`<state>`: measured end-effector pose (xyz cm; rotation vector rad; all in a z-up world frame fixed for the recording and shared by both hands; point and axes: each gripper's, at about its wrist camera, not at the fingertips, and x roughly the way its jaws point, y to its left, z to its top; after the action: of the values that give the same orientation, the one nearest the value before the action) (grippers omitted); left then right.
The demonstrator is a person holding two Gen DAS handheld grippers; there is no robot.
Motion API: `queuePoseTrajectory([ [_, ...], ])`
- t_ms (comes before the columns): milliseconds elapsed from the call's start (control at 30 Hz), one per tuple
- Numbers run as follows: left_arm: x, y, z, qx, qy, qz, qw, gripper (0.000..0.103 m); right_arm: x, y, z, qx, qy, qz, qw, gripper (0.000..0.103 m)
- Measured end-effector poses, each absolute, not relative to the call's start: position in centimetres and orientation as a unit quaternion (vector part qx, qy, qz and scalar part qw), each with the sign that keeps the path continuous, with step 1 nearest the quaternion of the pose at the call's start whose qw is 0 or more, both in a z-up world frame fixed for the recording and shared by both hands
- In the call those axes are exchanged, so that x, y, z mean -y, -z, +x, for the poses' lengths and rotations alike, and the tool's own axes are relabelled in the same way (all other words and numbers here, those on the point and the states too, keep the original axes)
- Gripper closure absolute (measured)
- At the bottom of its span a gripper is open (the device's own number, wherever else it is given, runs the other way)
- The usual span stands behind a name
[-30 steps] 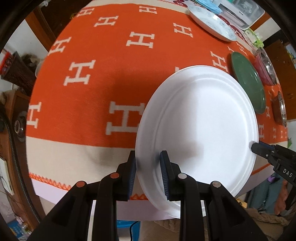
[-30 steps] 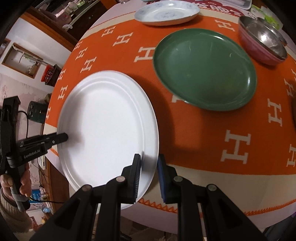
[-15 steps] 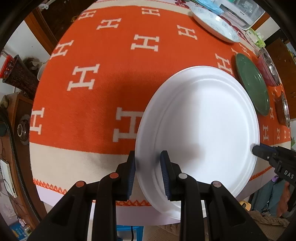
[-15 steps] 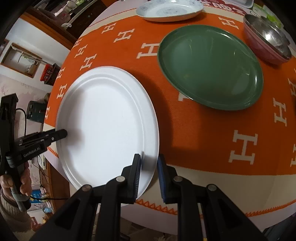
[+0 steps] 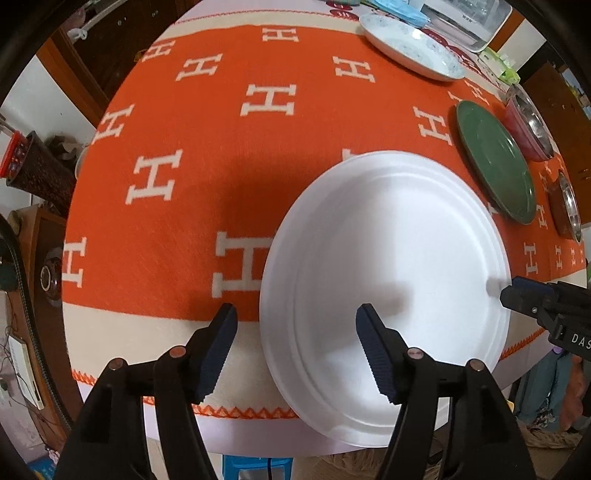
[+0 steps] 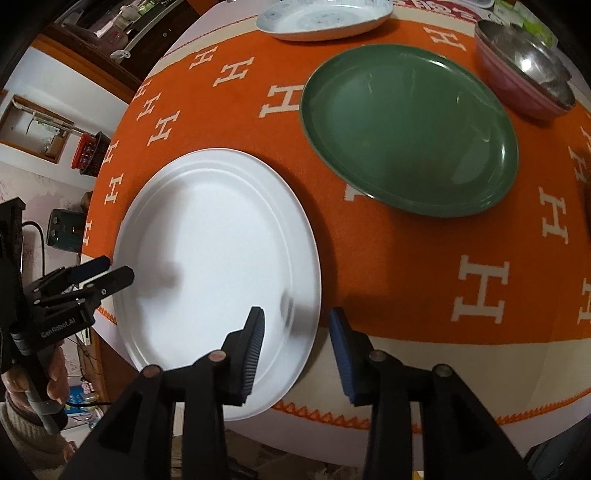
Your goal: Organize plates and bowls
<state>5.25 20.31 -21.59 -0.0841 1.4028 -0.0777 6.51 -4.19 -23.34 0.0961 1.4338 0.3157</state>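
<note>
We hold a two-finger gripper in each hand over a round table draped in an orange cloth [image 5: 207, 192] patterned with white H shapes. A large white plate [image 5: 391, 280] lies flat at the near edge of the table, its nearest part overhanging the edge. Our left gripper [image 5: 295, 350] and right gripper [image 6: 295, 350] point steeply down at opposite sides of the plate. Both sets of jaws are opening; the plate's rim sits between each pair, but the pads no longer press on it, so the plate is released and rests on the cloth.

A dark green plate [image 6: 410, 125] lies just beyond the white one, on its right side as we face the table, closer to our right gripper. Past it are a pink bowl [image 6: 524, 88] with a metal bowl nested inside, and a pale patterned oval dish [image 6: 325, 18] farther back. We judge the green plate to be the likely next reach, and the right hand better placed for it.
</note>
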Motion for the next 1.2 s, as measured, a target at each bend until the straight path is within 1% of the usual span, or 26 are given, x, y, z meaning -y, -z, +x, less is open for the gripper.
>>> queuePoseTrajectory([
  [33,-20.3,21.4,5.3,-0.643,0.035,-0.039,0.764,0.032,4.2,23.2,6.5,-0.653,-0.143,0.042,0.743,0.066],
  [100,-20.4,20.8,5.1,-0.638,0.032,-0.04,0.769,0.03,4.3,23.0,6.5,-0.651,-0.142,0.039,0.745,0.066],
  [833,-17.2,15.8,3.1,-0.597,0.036,-0.04,0.8,0.026,5.4,19.8,5.4,-0.619,-0.154,0.016,0.77,0.066],
  [1200,-14.1,12.3,2.3,-0.568,0.045,-0.031,0.821,0.026,6.4,16.3,4.7,-0.58,-0.17,0.0,0.797,0.066],
])
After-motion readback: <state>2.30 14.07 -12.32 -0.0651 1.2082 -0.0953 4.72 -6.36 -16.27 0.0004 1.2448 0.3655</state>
